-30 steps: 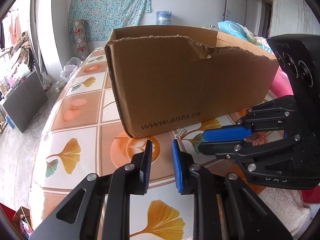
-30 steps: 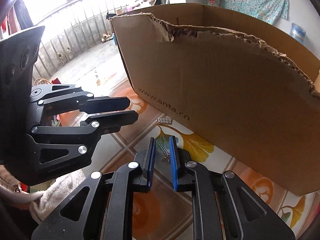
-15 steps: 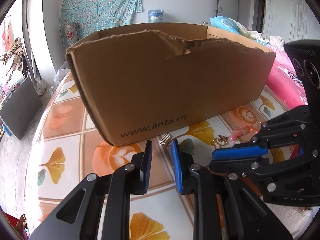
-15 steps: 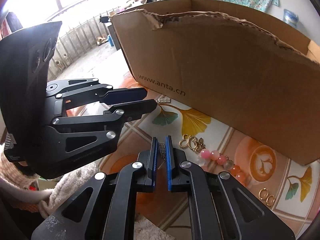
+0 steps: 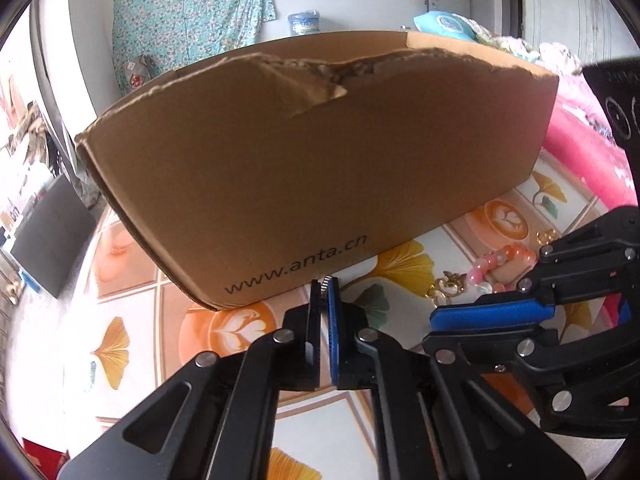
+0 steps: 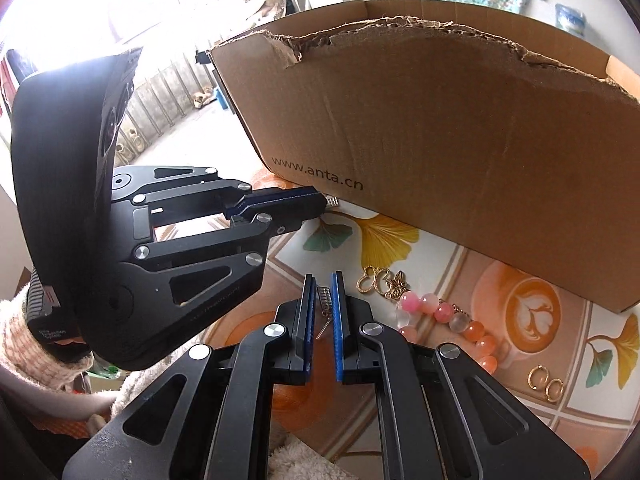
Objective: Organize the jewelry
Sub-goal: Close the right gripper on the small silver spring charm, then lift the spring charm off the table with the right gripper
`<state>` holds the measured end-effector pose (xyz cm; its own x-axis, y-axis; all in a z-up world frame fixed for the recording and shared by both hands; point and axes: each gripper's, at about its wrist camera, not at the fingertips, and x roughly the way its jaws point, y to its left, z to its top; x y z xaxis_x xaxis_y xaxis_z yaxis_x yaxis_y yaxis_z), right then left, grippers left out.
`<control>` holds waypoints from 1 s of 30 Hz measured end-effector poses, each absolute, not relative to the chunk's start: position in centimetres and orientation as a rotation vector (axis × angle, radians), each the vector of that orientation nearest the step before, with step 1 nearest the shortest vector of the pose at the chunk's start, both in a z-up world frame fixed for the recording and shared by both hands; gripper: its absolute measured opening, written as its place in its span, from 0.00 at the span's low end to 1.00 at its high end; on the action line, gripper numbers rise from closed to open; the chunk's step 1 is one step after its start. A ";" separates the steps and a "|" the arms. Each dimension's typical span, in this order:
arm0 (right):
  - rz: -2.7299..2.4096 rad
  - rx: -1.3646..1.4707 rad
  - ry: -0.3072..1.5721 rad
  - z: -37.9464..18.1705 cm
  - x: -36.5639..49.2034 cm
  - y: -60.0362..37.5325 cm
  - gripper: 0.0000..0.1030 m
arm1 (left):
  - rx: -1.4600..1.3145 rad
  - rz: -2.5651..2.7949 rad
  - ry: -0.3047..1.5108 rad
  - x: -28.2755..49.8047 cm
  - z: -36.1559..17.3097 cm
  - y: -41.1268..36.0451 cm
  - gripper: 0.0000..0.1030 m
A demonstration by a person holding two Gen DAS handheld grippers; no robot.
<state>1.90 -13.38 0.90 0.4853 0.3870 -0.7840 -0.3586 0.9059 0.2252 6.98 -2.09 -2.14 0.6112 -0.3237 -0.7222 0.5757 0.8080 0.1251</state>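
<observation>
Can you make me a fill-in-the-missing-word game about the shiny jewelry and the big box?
1. The left tongs pinch a small ___ jewel.
2. The cardboard box says www.___.cn.
3. Near the bead bracelet lie ___ gold hoops.

Missing words: silver; anta; two

One cardboard box (image 6: 440, 140), two silver earrings (image 6: 325, 300), one bead bracelet (image 6: 448, 320), two gold hoops (image 6: 546, 383).

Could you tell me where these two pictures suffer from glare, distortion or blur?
Right wrist view: the window area behind the left gripper is blown out white; the cardboard box bows from fisheye distortion. Left wrist view: even light, the box curves strongly, and the beaded bracelet looks slightly soft.
</observation>
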 end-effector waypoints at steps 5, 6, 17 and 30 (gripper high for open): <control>0.453 0.042 0.955 1.2 1.7 -13.7 0.06 | 0.360 -0.537 0.772 6.4 -2.0 -1.5 0.00; 0.453 0.043 0.954 1.2 1.6 -13.7 0.06 | 0.357 -0.534 0.778 6.2 -2.0 -1.2 0.00; 0.448 0.049 0.949 1.8 1.2 -13.9 0.06 | 0.228 -0.557 0.746 6.0 -0.5 0.4 0.00; 0.446 0.065 0.951 2.0 1.4 -13.8 0.06 | 0.181 -0.573 0.685 8.5 0.6 -0.5 0.00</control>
<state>1.35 -13.75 1.96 0.4975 0.3966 -0.7715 -0.3405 0.9073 0.2468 8.47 -0.53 0.63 0.6277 -0.4393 -0.6427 0.5548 0.8316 -0.0266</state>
